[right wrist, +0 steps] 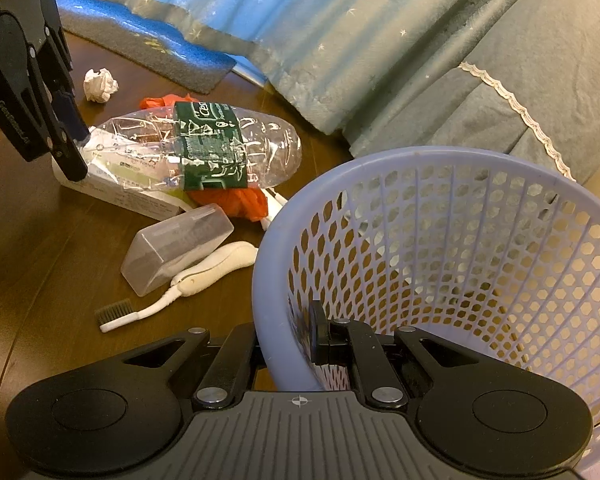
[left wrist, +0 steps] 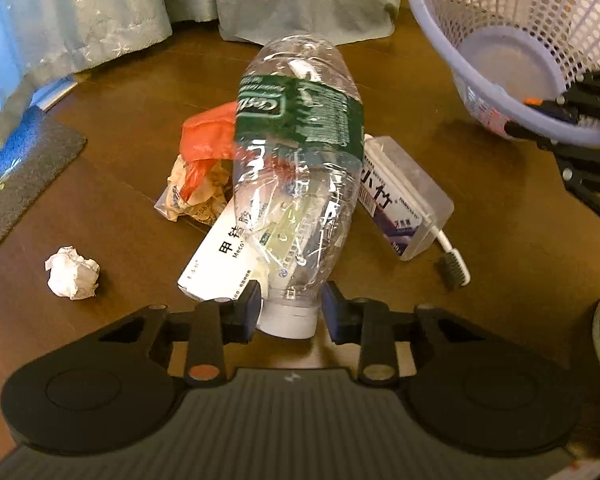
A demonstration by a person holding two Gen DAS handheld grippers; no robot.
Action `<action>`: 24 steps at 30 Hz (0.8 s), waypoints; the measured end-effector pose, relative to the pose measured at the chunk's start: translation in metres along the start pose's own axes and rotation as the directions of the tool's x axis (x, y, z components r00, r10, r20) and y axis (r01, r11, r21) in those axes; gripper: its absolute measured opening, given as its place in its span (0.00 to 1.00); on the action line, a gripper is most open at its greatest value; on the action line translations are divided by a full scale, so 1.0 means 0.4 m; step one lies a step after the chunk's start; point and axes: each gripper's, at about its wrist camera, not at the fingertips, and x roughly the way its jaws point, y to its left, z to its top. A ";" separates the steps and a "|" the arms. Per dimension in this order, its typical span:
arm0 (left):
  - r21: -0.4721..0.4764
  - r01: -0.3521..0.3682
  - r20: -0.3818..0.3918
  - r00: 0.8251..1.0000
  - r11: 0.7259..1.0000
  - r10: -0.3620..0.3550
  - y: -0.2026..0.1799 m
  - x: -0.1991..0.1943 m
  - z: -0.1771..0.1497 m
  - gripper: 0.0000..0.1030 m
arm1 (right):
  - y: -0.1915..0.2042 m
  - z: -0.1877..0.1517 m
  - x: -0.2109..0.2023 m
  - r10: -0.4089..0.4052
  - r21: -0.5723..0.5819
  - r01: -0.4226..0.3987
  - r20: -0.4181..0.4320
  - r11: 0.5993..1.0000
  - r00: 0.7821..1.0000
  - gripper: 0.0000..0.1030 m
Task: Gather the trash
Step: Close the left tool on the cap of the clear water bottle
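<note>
A crushed clear bottle (left wrist: 300, 152) with a green label is held by its neck, just above the white cap, in my left gripper (left wrist: 290, 310), which is shut on it. The bottle (right wrist: 204, 148) hangs level over a pile of trash on the brown floor. My right gripper (right wrist: 288, 340) is shut on the rim of a lavender mesh basket (right wrist: 420, 154), one finger inside and one outside. In the left wrist view the basket (left wrist: 548, 12) is tilted at the upper right with the right gripper (left wrist: 540, 120) on its near rim. The basket looks empty.
Under the bottle lie a white medicine box (left wrist: 216, 264), a red plastic bag (left wrist: 206, 136) and a crumpled wrapper (left wrist: 196, 196). A clear plastic case (left wrist: 404, 196) and a white toothbrush (left wrist: 454, 268) lie to the right. A paper ball (left wrist: 73, 273) sits left. Curtains (left wrist: 100, 12) and a mat (left wrist: 20, 160) border the floor.
</note>
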 end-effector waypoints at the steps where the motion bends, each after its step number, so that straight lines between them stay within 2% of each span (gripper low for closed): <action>1: 0.013 0.001 0.008 1.000 1.000 -0.001 -0.003 0.003 -0.004 0.28 | 0.000 -0.001 0.000 0.000 -0.002 0.000 0.000 1.000 1.000 0.04; 6: 0.071 0.001 0.022 1.000 0.998 -0.003 -0.017 0.018 -0.017 0.29 | 0.001 -0.004 0.002 0.000 -0.010 0.000 -0.001 1.000 1.000 0.04; 12: 0.144 -0.021 0.033 0.999 0.989 0.017 -0.041 0.034 -0.022 0.38 | 0.000 -0.004 0.002 0.001 -0.011 -0.001 0.000 1.000 1.000 0.04; 15: 0.174 -0.022 0.037 0.999 0.984 0.016 -0.051 0.036 -0.022 0.37 | -0.001 -0.005 0.002 0.000 -0.008 0.000 0.001 1.000 1.000 0.04; 18: 0.157 -0.004 0.030 1.000 0.988 -0.001 -0.044 0.029 -0.017 0.30 | -0.003 -0.005 0.002 0.000 -0.007 0.000 0.001 1.000 1.000 0.04; 21: 0.141 0.001 0.036 0.999 0.990 -0.006 -0.039 0.020 -0.023 0.30 | -0.003 -0.003 0.004 -0.001 -0.006 0.001 0.001 1.000 1.000 0.04; 24: 0.162 -0.004 0.040 0.999 0.987 -0.002 -0.046 0.024 -0.028 0.30 | -0.004 -0.001 0.005 0.000 -0.010 0.000 0.000 1.000 1.000 0.04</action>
